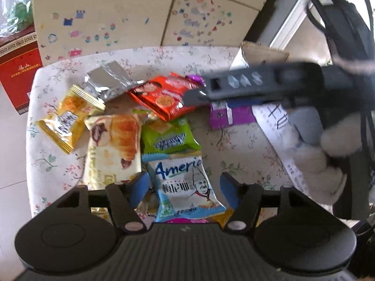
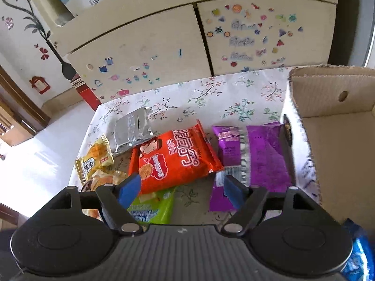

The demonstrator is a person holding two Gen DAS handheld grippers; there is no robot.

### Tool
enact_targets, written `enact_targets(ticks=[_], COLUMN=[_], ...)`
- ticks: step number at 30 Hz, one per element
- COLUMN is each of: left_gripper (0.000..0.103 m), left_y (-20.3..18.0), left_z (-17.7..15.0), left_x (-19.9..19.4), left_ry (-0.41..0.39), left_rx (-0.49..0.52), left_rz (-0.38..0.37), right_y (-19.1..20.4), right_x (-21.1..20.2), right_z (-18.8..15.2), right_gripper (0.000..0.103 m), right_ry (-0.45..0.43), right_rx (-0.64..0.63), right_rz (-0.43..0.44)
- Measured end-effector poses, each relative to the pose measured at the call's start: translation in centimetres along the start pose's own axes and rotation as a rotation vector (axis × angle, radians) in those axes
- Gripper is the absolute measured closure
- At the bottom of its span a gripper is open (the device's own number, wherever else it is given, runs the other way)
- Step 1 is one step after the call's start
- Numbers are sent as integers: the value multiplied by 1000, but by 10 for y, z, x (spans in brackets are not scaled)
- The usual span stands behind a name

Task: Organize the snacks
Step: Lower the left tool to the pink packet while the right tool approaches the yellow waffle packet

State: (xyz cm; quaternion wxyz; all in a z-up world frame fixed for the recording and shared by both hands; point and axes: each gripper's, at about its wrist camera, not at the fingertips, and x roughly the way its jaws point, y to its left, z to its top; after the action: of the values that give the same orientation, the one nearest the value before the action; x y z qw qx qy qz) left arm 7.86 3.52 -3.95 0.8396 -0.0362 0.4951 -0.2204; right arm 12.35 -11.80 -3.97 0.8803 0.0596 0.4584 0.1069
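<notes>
Snack packs lie on a floral tablecloth (image 1: 234,140). My left gripper (image 1: 185,187) is open and empty just above a white and blue pack (image 1: 187,187). Beyond it lie a green pack (image 1: 168,135), a croissant pack (image 1: 112,145), a yellow pack (image 1: 68,117), a silver pouch (image 1: 107,82) and an orange pack (image 1: 164,96). My right gripper (image 2: 182,188) is open and empty, low over the gap between the orange pack (image 2: 178,159) and a purple pack (image 2: 264,157). The right gripper also shows, blurred, in the left wrist view (image 1: 194,96) over the orange pack.
An open cardboard box (image 2: 332,121) stands at the table's right side. A cream cabinet with stickers (image 2: 164,46) stands behind the table. A red box (image 1: 18,75) sits on the floor at left. A blue pack (image 2: 358,253) shows at lower right.
</notes>
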Motion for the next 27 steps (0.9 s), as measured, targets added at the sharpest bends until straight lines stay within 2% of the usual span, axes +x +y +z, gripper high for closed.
enact_targets(ticks=[5,9,12,16,21,27], left_gripper=[37,36,35,35,31,31], left_y=[2,1,1,-1,-11,-13], left_z=[-5,-14,-24,-37,-45,-51], left_x=[-14,-21,-23,-15,-10,1], left_ry=[-20,-19,-15,14,-2,-21], left_rx=[-15,-35,-76,-118,-137,-165], left_rz=[20,54,76,88,78,132], right_y=[-5,0,-4,-12,-15,-20], right_x=[-19,-31,-39,-51,-70,-87], right_z=[-14,-31,-45,-63,-85,-110], right_gripper=[20,20,20,20,18,17], right_ry=[5,14,25,46,38,35], right_rx=[36,5,30,81,97,124], right_rz=[25,-5,-42,-79,-106,-128])
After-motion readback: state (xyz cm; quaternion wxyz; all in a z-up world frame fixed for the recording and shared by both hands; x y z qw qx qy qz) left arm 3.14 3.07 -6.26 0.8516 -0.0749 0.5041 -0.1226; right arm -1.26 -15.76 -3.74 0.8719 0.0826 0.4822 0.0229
